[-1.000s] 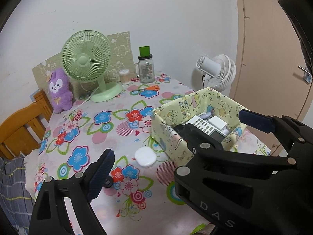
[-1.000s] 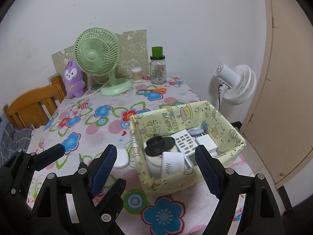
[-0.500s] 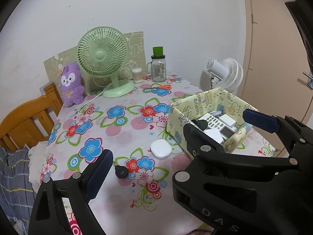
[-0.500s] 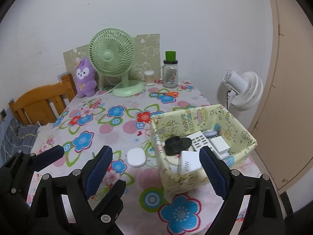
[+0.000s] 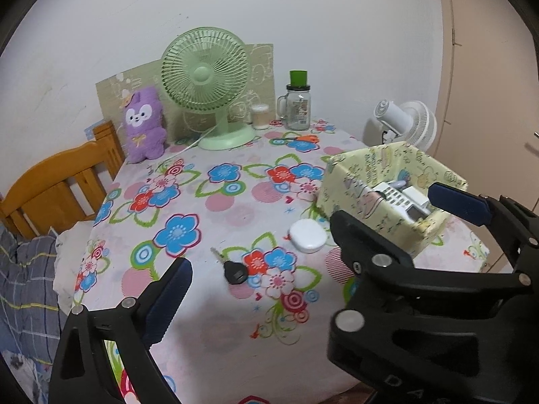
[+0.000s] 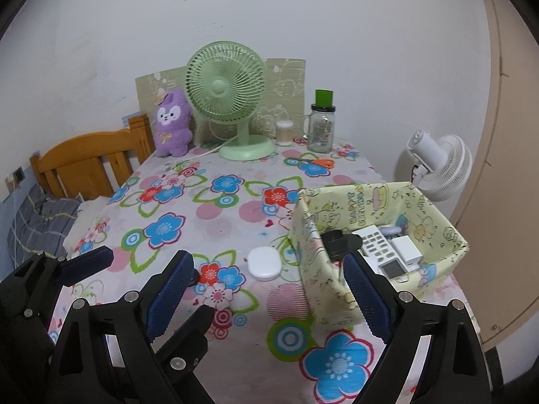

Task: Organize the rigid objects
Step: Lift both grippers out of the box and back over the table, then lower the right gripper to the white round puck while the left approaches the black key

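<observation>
— Where are we in the sorting?

— Between picks, we'd say. Our left gripper (image 5: pixel 313 239) hangs above the bench (image 5: pixel 215 208) with its jaws wide and nothing in them. The black key (image 5: pixel 232 271) lies between those jaws, nearer the left one — still loose on the cloth.

— And further right?

— The white oval case (image 6: pixel 264 263) sits between the right gripper's (image 6: pixel 266 289) jaws, also spread wide and empty. Just beyond the right jaw stands the yellow box (image 6: pixel 340 289), already holding a remote (image 6: pixel 374 244) and other small things.

— Next move?

— We judge one of the two loose items must go in: come down, close on it, carry it over the box wall.
</observation>
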A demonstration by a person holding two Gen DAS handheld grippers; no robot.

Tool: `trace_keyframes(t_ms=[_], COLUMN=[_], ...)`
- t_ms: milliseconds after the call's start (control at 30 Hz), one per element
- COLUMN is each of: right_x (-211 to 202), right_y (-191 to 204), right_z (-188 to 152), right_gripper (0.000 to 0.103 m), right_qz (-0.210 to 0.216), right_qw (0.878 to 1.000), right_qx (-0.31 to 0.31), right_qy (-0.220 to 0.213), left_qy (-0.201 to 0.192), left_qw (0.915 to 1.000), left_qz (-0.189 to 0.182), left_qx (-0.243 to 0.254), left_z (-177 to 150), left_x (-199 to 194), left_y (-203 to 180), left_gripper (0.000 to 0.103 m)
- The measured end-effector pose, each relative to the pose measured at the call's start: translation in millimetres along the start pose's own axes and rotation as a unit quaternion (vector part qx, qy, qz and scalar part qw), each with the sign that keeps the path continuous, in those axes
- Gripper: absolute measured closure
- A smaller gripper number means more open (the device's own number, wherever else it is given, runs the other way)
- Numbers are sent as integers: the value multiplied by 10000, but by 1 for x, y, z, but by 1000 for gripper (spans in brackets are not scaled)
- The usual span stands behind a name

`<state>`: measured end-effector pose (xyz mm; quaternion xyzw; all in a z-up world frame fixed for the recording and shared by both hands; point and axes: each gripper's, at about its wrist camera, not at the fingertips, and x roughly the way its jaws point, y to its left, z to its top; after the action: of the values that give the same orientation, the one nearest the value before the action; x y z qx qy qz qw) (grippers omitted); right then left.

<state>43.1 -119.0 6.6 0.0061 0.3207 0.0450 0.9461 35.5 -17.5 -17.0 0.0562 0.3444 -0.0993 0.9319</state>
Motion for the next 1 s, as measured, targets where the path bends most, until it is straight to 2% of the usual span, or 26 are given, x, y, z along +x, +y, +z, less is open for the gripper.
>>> trace_keyframes(t_ms=[267,567,1000], right_x=[19,51,81], right_y=[10,20,24], right_z=[-13,-29,-30], right_gripper=[15,24,26], right_qz=[175,276,171], right_qw=[9998,9986,9976], right_qx=[-39,-186,-340], right_qy=[112,412,576], left_qy=[78,428,688], left_qw=[9997,9981,9962], left_qz=[169,282,319], left_qx=[-146,-331,-427], left_z=[-16,-34,-35], left_x=[14,42,75], left_y=[17,34,44], left_gripper=[4,4,4])
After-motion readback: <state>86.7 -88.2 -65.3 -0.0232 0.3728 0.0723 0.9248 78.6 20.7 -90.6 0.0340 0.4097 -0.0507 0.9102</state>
